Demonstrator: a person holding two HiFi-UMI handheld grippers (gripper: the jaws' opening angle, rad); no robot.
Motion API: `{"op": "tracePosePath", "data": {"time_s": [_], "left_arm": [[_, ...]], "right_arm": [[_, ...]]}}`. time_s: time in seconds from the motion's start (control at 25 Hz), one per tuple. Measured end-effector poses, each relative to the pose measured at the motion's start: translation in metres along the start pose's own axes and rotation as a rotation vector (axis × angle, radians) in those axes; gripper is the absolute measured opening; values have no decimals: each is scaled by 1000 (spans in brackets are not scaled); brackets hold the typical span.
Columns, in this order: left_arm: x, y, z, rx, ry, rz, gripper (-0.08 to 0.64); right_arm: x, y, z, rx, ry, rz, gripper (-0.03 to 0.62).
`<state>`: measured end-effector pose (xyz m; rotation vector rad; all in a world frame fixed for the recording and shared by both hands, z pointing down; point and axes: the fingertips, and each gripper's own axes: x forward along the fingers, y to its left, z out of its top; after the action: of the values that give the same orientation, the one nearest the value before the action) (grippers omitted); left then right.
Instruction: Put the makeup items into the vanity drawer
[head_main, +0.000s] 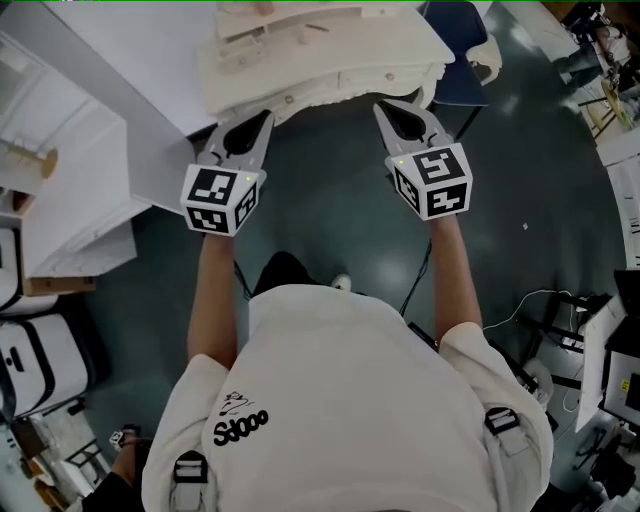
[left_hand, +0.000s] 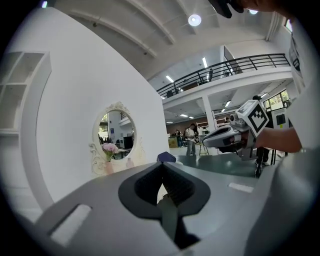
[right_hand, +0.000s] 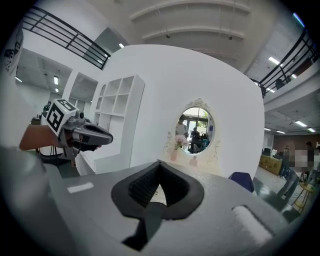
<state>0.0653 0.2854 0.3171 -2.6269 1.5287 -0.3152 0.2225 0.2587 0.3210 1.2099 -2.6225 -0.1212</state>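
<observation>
Jaws of left gripper (head_main: 266, 118) and right gripper (head_main: 382, 108) are closed tip to tip, ribbed dark faces meeting, nothing between them. Both grippers sit just before the cream vanity (head_main: 320, 60), its front edge scalloped; its oval mirror (right_hand: 196, 129) has a scrolled frame

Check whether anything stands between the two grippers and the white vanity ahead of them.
Nothing visible does. The left gripper and the right gripper, both shut and empty, point straight at the front edge of the vanity. In the head view their tips lie right at that edge. No open drawer shows in any view.
</observation>
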Motion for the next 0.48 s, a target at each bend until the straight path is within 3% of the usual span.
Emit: {"op": "tracePosePath", "data": {"time_s": [0.28,0.48], "left_arm": [[32,5,-2,8,8,-14,18],[70,40,-7,15,-3,-19,18]], "right_arm": [[21,-23,-7,26,-9,12,2],[65,-44,-5,18,-6,4,2]]}}
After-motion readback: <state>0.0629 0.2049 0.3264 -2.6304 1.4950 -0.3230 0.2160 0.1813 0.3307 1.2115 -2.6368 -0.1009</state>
